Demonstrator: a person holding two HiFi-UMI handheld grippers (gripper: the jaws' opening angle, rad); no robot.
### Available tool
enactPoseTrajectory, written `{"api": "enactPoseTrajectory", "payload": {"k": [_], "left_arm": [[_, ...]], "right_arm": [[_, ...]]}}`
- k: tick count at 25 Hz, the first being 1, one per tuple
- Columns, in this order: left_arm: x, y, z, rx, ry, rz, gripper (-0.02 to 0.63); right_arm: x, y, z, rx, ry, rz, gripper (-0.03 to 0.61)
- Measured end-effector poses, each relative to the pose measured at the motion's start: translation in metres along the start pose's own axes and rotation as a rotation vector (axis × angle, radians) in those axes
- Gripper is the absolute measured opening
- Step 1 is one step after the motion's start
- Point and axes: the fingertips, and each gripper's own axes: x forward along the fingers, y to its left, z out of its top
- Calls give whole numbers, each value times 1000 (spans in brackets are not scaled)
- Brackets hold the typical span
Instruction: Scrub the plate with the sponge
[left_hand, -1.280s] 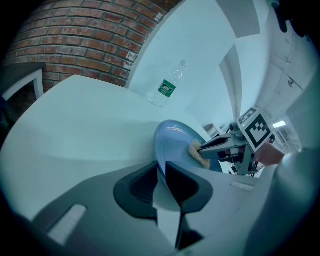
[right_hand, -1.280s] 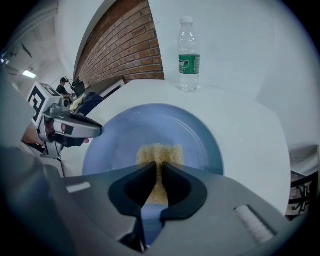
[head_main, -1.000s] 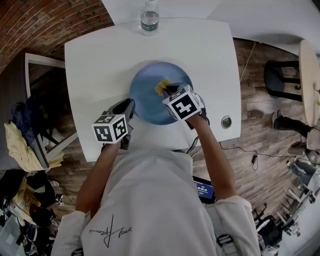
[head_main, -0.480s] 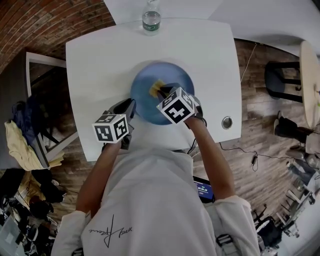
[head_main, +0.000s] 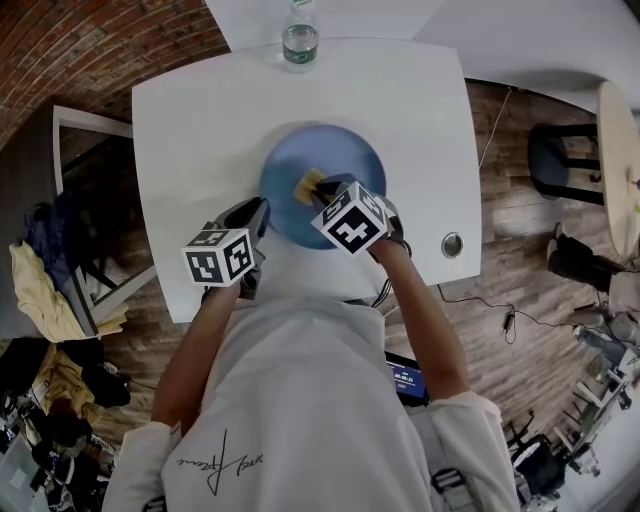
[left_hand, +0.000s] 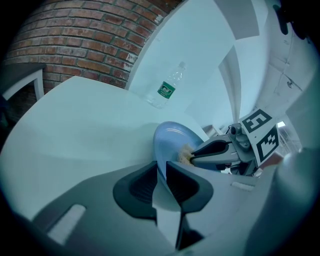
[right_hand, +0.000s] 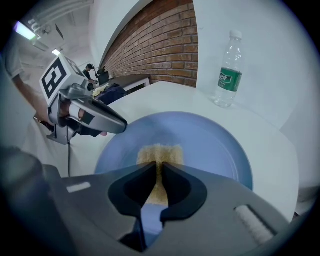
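A round blue plate (head_main: 335, 150) lies in the middle of the white table (head_main: 200, 120). My left gripper (head_main: 258, 208) is shut on the plate's near left rim (left_hand: 161, 155), which runs between its jaws. My right gripper (head_main: 318, 192) is shut on a yellow sponge (head_main: 306, 183) and presses it against the plate's inner face. In the right gripper view the sponge (right_hand: 160, 154) sticks out past the jaws onto the blue plate (right_hand: 215, 145). The left gripper view shows the sponge (left_hand: 185, 154) at the tip of my right gripper (left_hand: 192, 154).
A clear water bottle (head_main: 299, 38) with a green label stands at the table's far edge. A round metal fitting (head_main: 452, 243) sits in the table's near right corner. Chairs and clutter stand on the wood floor around the table.
My right gripper has slid the sponge leftward and a little nearer across the plate. The left gripper keeps its hold on the rim.
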Motion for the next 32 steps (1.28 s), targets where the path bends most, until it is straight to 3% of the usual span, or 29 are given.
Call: {"api": "enactPoseTrajectory", "payload": {"k": [15,32], "left_arm": [[-15,1,1,-21,-42,5,64],[-55,-13,16,-36,-177,-54,38]], "right_arm": [[-3,25,-14,7,-1,32,44],[-35,30,-15,131,-117,33,40]]}}
